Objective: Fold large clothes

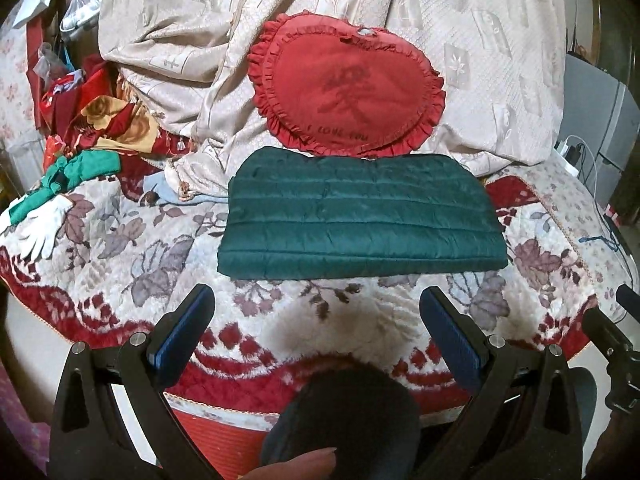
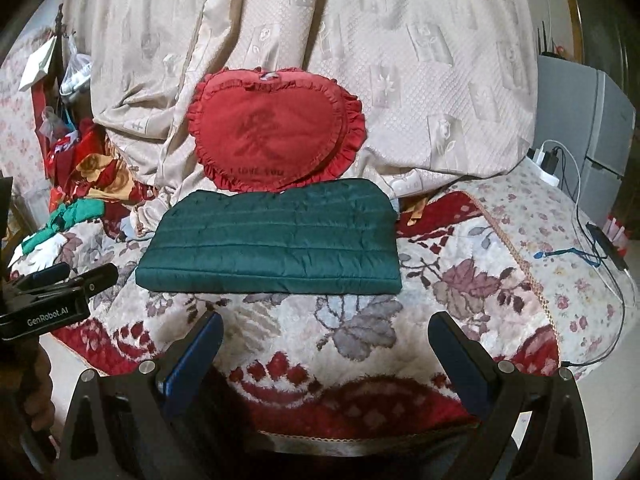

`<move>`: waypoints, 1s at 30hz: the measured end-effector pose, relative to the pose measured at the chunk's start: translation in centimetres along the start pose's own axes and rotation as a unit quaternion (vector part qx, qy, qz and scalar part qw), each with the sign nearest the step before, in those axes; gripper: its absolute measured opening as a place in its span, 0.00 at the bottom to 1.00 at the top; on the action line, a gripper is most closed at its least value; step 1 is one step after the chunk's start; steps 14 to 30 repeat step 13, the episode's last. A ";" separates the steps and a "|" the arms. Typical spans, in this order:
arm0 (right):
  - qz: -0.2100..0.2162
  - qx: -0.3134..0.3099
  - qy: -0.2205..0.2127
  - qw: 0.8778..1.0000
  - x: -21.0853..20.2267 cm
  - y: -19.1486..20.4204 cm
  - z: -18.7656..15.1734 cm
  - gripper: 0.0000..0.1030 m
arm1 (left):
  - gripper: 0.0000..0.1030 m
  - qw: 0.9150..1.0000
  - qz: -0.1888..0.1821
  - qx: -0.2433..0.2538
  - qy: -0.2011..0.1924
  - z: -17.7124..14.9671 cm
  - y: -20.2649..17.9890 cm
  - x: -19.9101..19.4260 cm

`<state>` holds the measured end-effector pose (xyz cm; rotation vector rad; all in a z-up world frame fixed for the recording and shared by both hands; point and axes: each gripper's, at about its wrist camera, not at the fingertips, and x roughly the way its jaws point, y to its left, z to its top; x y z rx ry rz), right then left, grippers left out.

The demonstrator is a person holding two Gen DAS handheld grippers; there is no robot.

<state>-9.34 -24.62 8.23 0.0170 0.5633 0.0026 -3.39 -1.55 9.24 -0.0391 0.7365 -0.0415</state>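
Clearly, from the left wrist view, the left gripper (image 1: 316,312) stands wide open with nothing between its 2 blue-padded fingers (image 1: 188,322); straight ahead of it, a little beyond the fingertips and apart from them, lies the green quilted jacket (image 1: 360,216), folded into a flat, tidy rectangle on the floral blanket (image 1: 120,248); beyond the jacket, touching its far edge, leans a red heart-shaped cushion (image 1: 348,88) against a beige draped cover (image 1: 500,60); far off to the left of the tool lie a white glove (image 1: 44,228) and a heap of coloured cloth (image 1: 96,128); part of the other tool shows at the right edge.

From the right wrist view, the right gripper (image 2: 324,332) is likewise spread wide and empty; the jacket (image 2: 272,240) sits ahead and slightly to its left, near edge square and closed; a charger and cables (image 2: 560,168) lie well off to the right on the blanket (image 2: 480,288); the left tool's body appears at the left edge.

Judging by the compact shape, the folding looks finished or nearly so; any next move would call for only a light press to flatten the puffy layers, or a pinch at both near corners to shift the bundle without springing it open.
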 end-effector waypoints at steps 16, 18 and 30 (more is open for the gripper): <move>0.004 -0.007 0.004 1.000 0.1 0.3 0.0 0.98 | 1.00 1.000 -0.024 0.005 -0.009 0.1 -0.5 -0.2; 0.004 -0.007 0.004 1.000 0.1 0.3 0.0 0.98 | 1.00 1.000 -0.024 0.005 -0.009 0.1 -0.5 -0.2; 0.004 -0.007 0.004 1.000 0.1 0.3 0.0 0.98 | 1.00 1.000 -0.024 0.005 -0.009 0.1 -0.5 -0.2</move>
